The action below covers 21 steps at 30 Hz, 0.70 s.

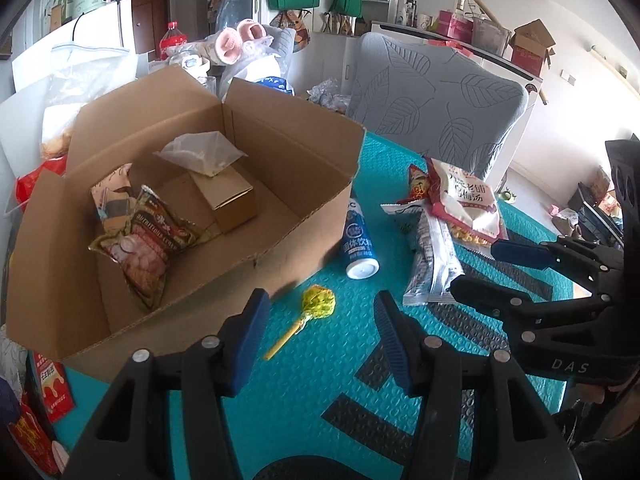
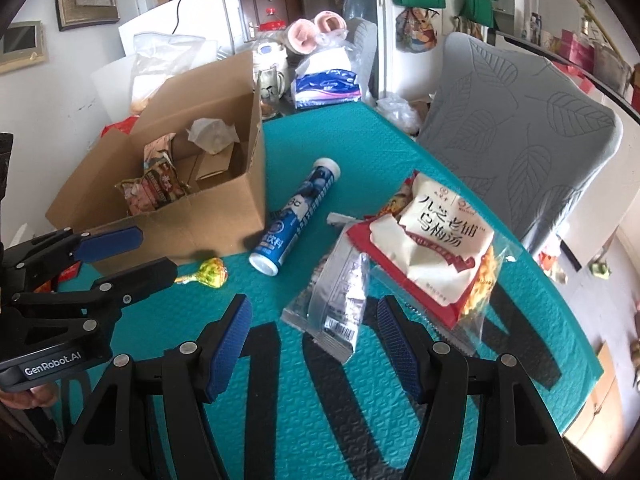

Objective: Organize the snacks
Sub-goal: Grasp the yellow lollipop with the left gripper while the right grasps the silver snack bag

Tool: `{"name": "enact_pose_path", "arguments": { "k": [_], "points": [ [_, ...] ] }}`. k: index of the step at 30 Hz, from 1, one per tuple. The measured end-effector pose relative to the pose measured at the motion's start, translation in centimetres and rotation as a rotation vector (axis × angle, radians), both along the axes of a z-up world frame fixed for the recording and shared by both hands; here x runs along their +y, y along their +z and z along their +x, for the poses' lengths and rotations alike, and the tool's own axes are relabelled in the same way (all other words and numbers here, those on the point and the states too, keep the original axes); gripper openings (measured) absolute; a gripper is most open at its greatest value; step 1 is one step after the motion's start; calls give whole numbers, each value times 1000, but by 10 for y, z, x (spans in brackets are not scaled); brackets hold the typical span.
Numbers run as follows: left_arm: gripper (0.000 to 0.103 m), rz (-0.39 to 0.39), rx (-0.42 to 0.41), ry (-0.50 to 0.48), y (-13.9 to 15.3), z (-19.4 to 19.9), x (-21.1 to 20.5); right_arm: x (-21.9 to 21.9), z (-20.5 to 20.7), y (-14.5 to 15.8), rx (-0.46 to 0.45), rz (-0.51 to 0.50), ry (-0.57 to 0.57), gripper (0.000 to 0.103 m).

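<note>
An open cardboard box stands on the teal mat and holds a dark snack bag, a small carton and a clear bag. A yellow lollipop lies in front of the box. A blue tube lies beside it. A silver packet and a red-and-white bag lie to the right. My left gripper is open just above the lollipop. My right gripper is open over the silver packet's near end.
A grey leaf-patterned chair stands behind the table. Clutter sits behind the box: a tissue pack, a cola bottle, plastic bags. Red packets lie at the left table edge. The mat's right edge drops to the floor.
</note>
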<state>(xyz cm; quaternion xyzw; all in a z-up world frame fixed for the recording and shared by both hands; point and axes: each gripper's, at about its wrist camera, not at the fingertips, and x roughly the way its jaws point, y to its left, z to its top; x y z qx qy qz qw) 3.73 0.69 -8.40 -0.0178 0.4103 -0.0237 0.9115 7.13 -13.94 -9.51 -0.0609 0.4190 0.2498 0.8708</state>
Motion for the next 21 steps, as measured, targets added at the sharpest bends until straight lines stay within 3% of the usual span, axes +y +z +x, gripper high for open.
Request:
{"name": "enact_pose_path", "arguments": {
  "k": [6, 19, 21],
  "points": [
    [54, -14, 15, -21, -19, 6, 7, 9, 5, -17, -21, -71, -20, 66],
    [54, -21, 54, -67, -48, 33, 1, 12, 27, -37, 34, -63, -22, 66],
    [45, -40, 70, -75, -52, 37, 0, 12, 32, -40, 52, -51, -23, 66]
  ]
}}
